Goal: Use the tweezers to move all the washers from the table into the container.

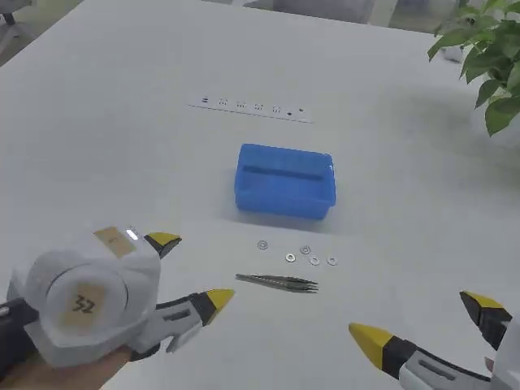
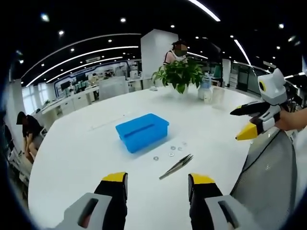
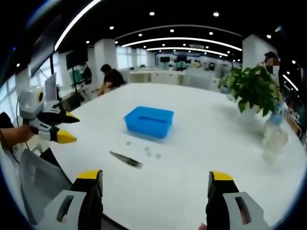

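Steel tweezers (image 1: 277,282) (image 2: 176,166) (image 3: 125,159) lie flat on the white table. Just beyond them several small washers (image 1: 297,255) (image 2: 170,152) (image 3: 145,151) are scattered, in front of a blue rectangular container (image 1: 284,180) (image 2: 142,131) (image 3: 149,120). My left gripper (image 1: 192,269) (image 2: 157,181) hovers open at the near left, a short way from the tweezers' handle end. Held low at the near right, my right gripper (image 1: 421,319) (image 3: 156,181) is open too. Nothing is between either pair of yellow-tipped fingers.
A flush socket strip (image 1: 250,107) is set into the table behind the container. A potted plant (image 1: 487,57) (image 2: 180,75) (image 3: 251,87) stands at the far right corner, with bottles (image 3: 274,135) near it. People sit and stand at desks in the background.
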Demonstrator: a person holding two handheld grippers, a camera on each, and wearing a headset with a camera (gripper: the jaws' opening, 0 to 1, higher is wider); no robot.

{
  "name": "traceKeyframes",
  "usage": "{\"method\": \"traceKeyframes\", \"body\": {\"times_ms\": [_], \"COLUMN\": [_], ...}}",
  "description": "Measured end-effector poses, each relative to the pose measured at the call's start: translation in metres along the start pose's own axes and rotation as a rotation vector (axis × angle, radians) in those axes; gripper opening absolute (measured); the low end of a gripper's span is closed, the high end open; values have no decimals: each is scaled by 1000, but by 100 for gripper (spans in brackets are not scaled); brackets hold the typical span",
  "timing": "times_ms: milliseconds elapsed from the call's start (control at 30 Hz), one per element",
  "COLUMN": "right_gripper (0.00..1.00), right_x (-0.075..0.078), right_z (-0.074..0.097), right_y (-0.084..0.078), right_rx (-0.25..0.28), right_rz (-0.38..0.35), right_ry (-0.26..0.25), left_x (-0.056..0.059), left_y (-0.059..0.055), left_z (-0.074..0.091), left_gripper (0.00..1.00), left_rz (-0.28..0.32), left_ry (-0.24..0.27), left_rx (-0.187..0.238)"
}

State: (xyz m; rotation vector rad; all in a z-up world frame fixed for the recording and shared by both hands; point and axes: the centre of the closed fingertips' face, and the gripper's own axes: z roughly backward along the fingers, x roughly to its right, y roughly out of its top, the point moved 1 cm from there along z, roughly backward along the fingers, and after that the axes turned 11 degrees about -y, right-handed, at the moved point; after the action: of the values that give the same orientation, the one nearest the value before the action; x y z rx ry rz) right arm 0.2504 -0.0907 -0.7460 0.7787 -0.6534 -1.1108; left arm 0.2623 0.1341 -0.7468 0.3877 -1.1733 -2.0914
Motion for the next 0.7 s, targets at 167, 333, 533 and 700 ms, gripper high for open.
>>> {"method": "traceKeyframes", "body": {"times_ms": [167,333,533,700], "right_gripper": [89,89,88,88], "right_x": [-2,-5,-7,-13], "right_z": [-2,-1,-5,-12], "right_y": [2,4,-1,2], "right_rx": [-27,-46,-86,-101], "right_rz": [17,19,24,31], "right_ry": [11,13,21,58], "left_x": [-4,-8,-17,-17], "left_y": [-3,-20,-35,-48], "left_z": [-22,-54,-82,-97], "left_gripper": [32,25,15,9], "left_rz": [-37,-34,-91,-121], "left_ry": [-92,-204,-242,-281], "left_rx": [-63,-160,-222,-266]}}
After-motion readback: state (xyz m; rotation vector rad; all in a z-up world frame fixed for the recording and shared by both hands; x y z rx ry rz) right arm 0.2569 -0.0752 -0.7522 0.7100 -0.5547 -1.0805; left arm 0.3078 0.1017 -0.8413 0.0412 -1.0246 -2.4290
